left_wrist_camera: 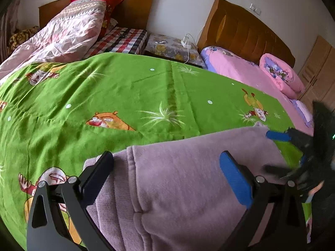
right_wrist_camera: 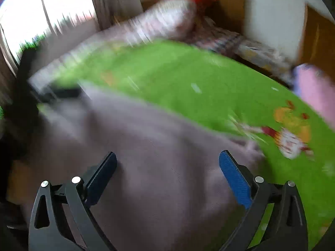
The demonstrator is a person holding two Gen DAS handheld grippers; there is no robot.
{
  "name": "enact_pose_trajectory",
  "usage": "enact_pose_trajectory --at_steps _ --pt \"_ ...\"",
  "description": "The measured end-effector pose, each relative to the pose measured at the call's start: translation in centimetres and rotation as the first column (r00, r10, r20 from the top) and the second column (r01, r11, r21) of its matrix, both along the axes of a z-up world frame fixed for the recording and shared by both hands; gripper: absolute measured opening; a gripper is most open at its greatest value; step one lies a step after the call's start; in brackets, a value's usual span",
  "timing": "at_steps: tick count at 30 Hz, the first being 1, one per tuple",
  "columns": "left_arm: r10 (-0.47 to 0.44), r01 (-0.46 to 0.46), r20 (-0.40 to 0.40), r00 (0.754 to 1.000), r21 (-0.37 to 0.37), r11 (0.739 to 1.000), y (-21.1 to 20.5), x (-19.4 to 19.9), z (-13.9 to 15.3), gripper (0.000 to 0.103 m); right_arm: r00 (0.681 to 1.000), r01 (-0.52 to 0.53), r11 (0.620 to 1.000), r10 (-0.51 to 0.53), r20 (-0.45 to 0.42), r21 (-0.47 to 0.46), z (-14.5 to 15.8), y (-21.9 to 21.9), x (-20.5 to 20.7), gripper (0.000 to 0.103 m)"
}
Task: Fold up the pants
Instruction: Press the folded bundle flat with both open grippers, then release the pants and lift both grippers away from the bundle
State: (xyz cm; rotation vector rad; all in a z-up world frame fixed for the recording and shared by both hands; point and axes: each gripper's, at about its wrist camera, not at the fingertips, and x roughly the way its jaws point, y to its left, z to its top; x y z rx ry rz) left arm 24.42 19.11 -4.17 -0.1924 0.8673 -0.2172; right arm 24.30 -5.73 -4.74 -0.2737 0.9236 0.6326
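Mauve fleece pants [left_wrist_camera: 178, 177] lie folded on the green cartoon bedspread [left_wrist_camera: 125, 96], their ribbed waistband at the near left. My left gripper [left_wrist_camera: 167, 177] is open and hovers over the pants, its fingers apart on either side of the cloth. My right gripper [left_wrist_camera: 293, 146] shows blurred at the right edge of the left wrist view, by the pants' far corner. In the blurred right wrist view the right gripper [right_wrist_camera: 167, 177] is open above the pants [right_wrist_camera: 136, 156], and the left gripper [right_wrist_camera: 58, 93] shows dark at the left.
A pink patterned quilt [left_wrist_camera: 62, 37] and red pillow lie at the back left by a wooden headboard [left_wrist_camera: 134, 6]. A nightstand [left_wrist_camera: 173, 48] with a charger stands between beds. A pink bed [left_wrist_camera: 251, 73] with a rolled quilt is at right. A window [right_wrist_camera: 41, 14] is at left.
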Motion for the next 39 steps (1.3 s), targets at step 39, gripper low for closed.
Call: enact_pose_trajectory --at_steps 39 --pt "0.09 -0.103 0.072 0.993 0.19 0.976 0.3 -14.8 -2.6 0.102 0.979 0.171 0.981 -0.158 0.131 -0.093 1.2 2.1 -15.1 0.098"
